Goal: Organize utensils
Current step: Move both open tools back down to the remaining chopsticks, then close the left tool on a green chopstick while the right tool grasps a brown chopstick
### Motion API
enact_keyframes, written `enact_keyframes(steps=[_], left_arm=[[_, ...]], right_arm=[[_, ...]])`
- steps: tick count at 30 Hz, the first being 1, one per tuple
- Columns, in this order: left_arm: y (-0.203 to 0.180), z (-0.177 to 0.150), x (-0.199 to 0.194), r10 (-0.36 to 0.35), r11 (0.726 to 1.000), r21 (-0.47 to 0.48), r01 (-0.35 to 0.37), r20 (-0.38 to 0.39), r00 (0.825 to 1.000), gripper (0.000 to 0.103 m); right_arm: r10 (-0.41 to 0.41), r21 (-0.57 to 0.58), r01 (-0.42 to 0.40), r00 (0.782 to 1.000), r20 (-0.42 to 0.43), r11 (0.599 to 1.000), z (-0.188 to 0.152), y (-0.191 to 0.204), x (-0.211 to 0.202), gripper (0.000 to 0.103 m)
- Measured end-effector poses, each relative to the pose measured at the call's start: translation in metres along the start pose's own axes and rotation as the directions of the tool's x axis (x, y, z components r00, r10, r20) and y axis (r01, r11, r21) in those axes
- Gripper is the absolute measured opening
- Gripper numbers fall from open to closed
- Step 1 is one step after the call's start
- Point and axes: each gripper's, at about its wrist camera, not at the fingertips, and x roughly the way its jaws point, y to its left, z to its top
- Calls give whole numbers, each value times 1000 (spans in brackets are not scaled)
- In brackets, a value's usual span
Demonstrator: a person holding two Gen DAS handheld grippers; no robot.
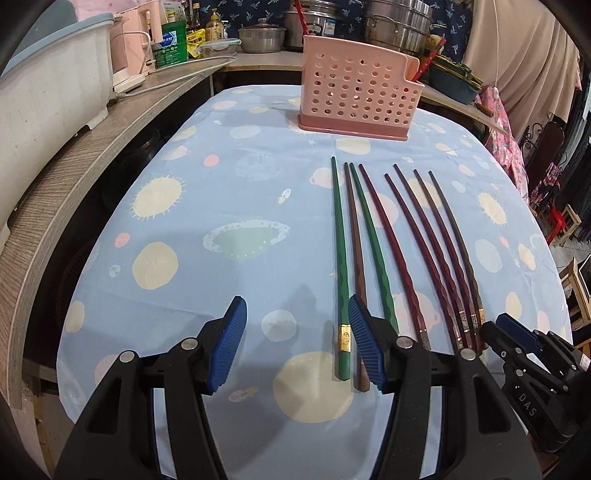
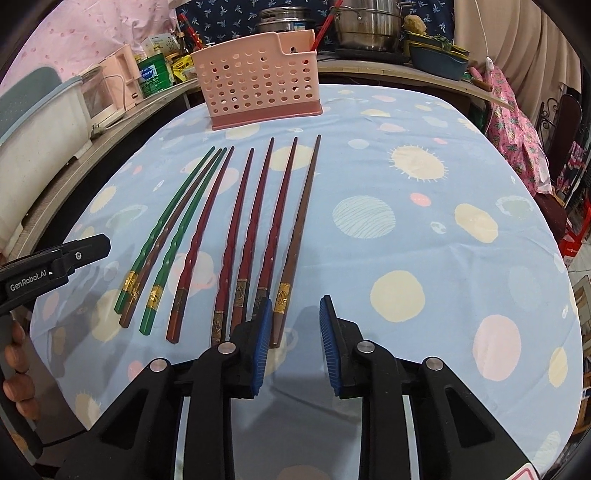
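Note:
Several chopsticks lie side by side on the blue planet-print tablecloth (image 1: 221, 206): green ones (image 1: 339, 236) at the left, dark red ones (image 1: 413, 236) and brown ones. In the right wrist view the same row shows, green ones (image 2: 166, 225), red ones (image 2: 255, 218) and a brown one (image 2: 301, 229) at the right. A pink perforated utensil holder (image 1: 360, 98) stands upright at the far end, also in the right wrist view (image 2: 260, 79). My left gripper (image 1: 297, 343) is open and empty at the near ends of the left chopsticks. My right gripper (image 2: 295, 343) is open and empty at the brown one's near end.
A wooden counter (image 1: 92, 147) runs along the left with a white tub (image 1: 48, 66), bottles and a cable. Steel pots (image 1: 395, 22) and a blue basin (image 2: 437, 61) stand behind the holder. The table's right edge drops off beside pink cloth (image 2: 517, 122).

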Motion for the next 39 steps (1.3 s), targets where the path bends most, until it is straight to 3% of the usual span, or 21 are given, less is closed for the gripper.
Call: enact_keyframes(steps=[9,17,36,39], left_arm=[[-4,-4,3,-8,1000,8,9,-18,1000,54],[-8,-10,7,-17,1000,22,18,-39,999,54],[-8,-21,23,8,1000,23,-6,-74,997,53],[-8,-22,23,8,1000,23,-7,-69,998,46]], right_arm=[[-2,-15,2,1000,-6,1000,-1,4,4,22],[-18,5,18,1000,-2,1000,0,-3,4,7],[-13,29,13,1000,0,1000,-4,-8,1,7],[-13,28,13,1000,0,1000,-4,-9,1,7]])
